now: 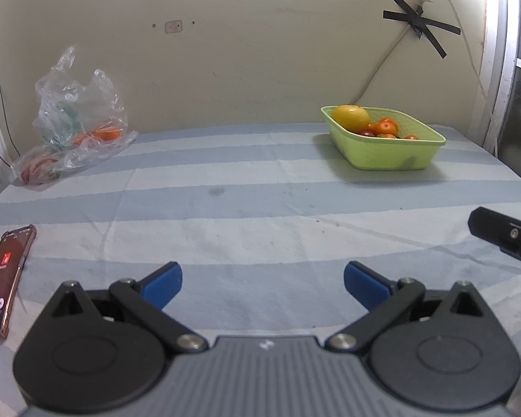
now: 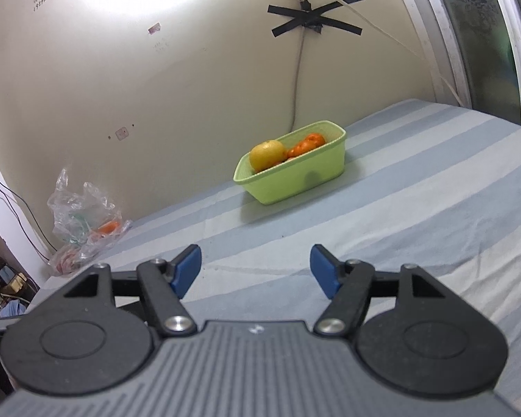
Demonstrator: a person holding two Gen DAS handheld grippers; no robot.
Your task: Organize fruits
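A light green basket (image 1: 396,154) stands at the back right of the striped table and holds a big yellow citrus fruit (image 1: 350,117), several small oranges (image 1: 385,127) and a dark red fruit. It also shows in the right wrist view (image 2: 295,177) with the yellow fruit (image 2: 267,154) and oranges (image 2: 305,146). A clear plastic bag (image 1: 76,121) at the back left holds an orange fruit (image 1: 106,134) and reddish fruit; it also shows in the right wrist view (image 2: 83,222). My left gripper (image 1: 262,286) is open and empty above the near table. My right gripper (image 2: 255,271) is open and empty.
A phone (image 1: 3,279) with a lit screen lies at the table's left edge. Part of the right gripper (image 1: 503,236) shows at the right edge. A cable and black tape cross (image 1: 420,21) hang on the wall behind the basket. Clutter (image 2: 3,288) lies beyond the table's left end.
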